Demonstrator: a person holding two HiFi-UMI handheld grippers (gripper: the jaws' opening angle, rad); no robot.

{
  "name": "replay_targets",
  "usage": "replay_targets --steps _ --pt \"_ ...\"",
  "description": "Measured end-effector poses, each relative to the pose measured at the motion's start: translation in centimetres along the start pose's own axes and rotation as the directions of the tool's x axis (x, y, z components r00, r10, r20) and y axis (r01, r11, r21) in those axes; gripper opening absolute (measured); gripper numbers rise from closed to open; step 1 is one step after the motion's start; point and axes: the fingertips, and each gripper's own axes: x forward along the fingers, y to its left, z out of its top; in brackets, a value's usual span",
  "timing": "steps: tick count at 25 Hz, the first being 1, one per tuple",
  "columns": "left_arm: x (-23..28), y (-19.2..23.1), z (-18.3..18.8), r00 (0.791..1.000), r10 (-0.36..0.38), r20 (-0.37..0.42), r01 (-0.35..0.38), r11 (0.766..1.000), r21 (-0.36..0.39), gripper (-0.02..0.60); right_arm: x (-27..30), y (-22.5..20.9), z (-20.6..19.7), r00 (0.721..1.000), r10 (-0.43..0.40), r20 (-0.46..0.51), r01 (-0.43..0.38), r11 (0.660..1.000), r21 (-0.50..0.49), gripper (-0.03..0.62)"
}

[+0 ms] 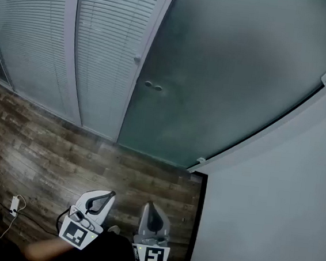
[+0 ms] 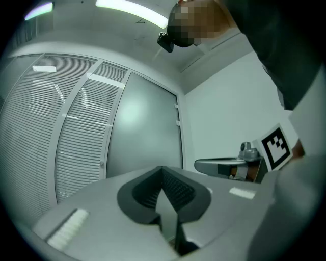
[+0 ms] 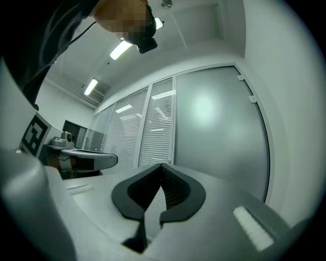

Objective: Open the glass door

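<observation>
The frosted glass door (image 1: 226, 76) stands closed ahead, with a small round knob (image 1: 153, 86) near its left edge. It also shows in the left gripper view as a grey pane (image 2: 145, 127), and the door (image 3: 219, 122) fills much of the right gripper view. My left gripper (image 1: 110, 195) and right gripper (image 1: 150, 204) hang low over the floor, side by side and well short of the door. In each gripper's own view the left gripper (image 2: 163, 171) and the right gripper (image 3: 162, 165) have their tips together with nothing between them.
Panels with slatted blinds (image 1: 102, 45) stand left of the door. A white wall (image 1: 276, 214) runs along the right. The floor (image 1: 44, 155) is dark wood planks, with a white plug and cable (image 1: 14, 204) at the lower left.
</observation>
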Motion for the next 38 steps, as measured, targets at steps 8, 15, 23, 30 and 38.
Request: replay_targets --steps 8,15,23,30,38 --pt "-0.1 -2.3 -0.1 1.000 0.027 -0.001 -0.027 0.999 -0.022 0.000 -1.9 -1.4 0.4 0.999 0.003 0.053 -0.002 1.000 -0.010 0.002" --pt "-1.7 -3.1 -1.7 0.994 0.101 -0.044 -0.103 0.994 -0.033 0.000 -5.0 -2.5 -1.0 1.000 0.005 0.020 -0.006 0.999 0.045 0.002" --pt "-2.4 -5.6 -3.5 0.988 0.140 -0.065 -0.141 0.990 -0.015 0.000 -7.3 -4.0 -2.4 0.998 0.014 0.057 -0.019 0.996 0.082 0.002" --pt "-1.6 -6.5 -5.7 0.984 0.132 -0.120 -0.132 0.991 0.004 0.000 -8.7 -5.8 -3.3 0.996 -0.027 0.085 0.022 0.998 0.052 0.002" --pt "2.4 -5.9 -5.7 0.994 0.066 -0.085 -0.067 0.998 -0.003 0.000 -6.7 -8.3 -5.0 0.995 -0.087 0.041 0.085 0.995 0.050 0.002"
